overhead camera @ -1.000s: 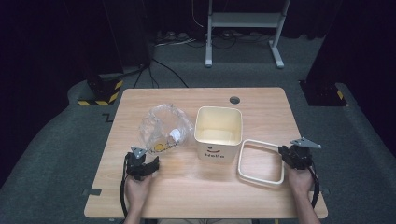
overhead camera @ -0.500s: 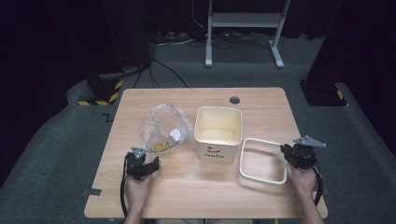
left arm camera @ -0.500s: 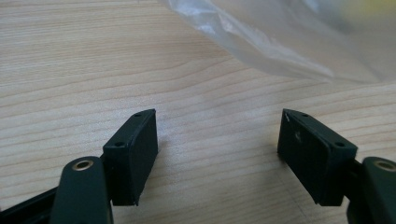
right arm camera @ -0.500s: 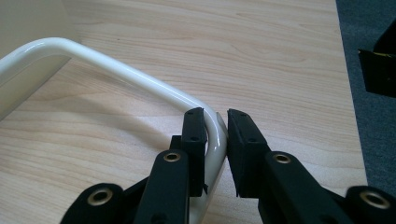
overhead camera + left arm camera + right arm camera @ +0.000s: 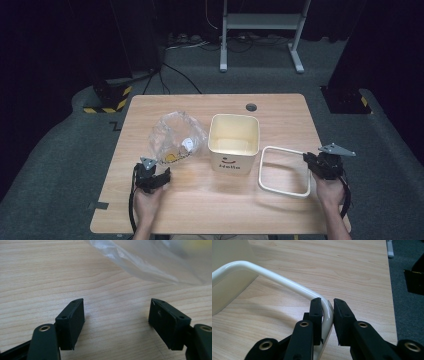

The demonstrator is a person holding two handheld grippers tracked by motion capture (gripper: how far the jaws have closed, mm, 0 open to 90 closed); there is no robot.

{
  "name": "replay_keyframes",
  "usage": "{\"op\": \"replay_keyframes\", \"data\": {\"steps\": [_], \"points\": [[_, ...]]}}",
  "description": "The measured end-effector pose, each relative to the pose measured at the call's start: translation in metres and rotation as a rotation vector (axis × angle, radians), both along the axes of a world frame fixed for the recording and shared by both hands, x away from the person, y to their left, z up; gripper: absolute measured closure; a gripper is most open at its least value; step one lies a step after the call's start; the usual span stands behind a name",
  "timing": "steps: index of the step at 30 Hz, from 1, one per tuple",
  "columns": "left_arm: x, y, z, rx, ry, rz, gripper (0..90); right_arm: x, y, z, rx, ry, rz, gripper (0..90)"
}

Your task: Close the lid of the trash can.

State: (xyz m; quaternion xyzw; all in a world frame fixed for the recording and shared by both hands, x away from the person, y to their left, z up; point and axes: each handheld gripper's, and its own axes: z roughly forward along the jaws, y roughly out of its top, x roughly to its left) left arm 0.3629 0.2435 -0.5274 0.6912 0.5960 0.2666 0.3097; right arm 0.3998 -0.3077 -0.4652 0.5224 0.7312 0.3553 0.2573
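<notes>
1. High view: the cream bin (image 5: 234,142) marked "Hello" stands upright at mid-worktop (image 5: 215,210) and serves as landmark.
2. Just to the right of the bin the white rectangular frame (image 5: 283,171) is pinched at its far-right edge by the right hand-held gripper (image 5: 316,164).
3. Just to the left of the bin lies a crumpled clear plastic bag (image 5: 176,137) with small yellow and white items inside; the left hand-held gripper (image 5: 159,179) sits in front of it, toward the person.
4. Right gripper view gives what the high view cannot: the jaws are pressed on the frame's (image 5: 274,277) rounded corner, one pad inside and one outside, and the bin wall (image 5: 230,251) shows beyond the frame at upper left.
5. Left gripper view: the jaws stand spread with bare worktop (image 5: 50,277) between them; the bag (image 5: 160,260) lies ahead of the pads, not touching them.
6. Against the earlier high view: the frame's gripped side is now raised, with a shadow beneath it; it lay flat before. The left hand-held gripper, bag and bin are unchanged.
</notes>
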Motion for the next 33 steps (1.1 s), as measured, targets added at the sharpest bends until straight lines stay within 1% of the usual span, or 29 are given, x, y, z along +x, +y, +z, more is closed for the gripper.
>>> {"op": "replay_keyframes", "data": {"steps": [7, 10, 19, 25, 33], "points": [[0.0, 0.0, 0.0, -0.002, 0.001, 0.0, 29.1, 0.0, -0.001, 0.007, 0.013, -0.006, -0.003, 78.0], [0.0, 0.0, 0.0, -0.002, 0.0, 0.0, 29.1, 0.0, -0.002, 0.011, 0.009, -0.015, 0.0, 78.0], [0.0, 0.0, 0.0, -0.001, 0.0, 0.002, 29.1, 0.0, -0.01, 0.025, 0.014, -0.031, -0.022, 78.0], [0.0, 0.0, 0.0, -0.001, 0.0, 0.003, 29.1, -0.001, -0.015, 0.034, 0.04, -0.046, -0.02, 78.0], [0.0, 0.0, 0.0, -0.002, 0.0, 0.004, 29.1, -0.001, -0.016, 0.05, 0.055, -0.059, -0.011, 78.0]]}}
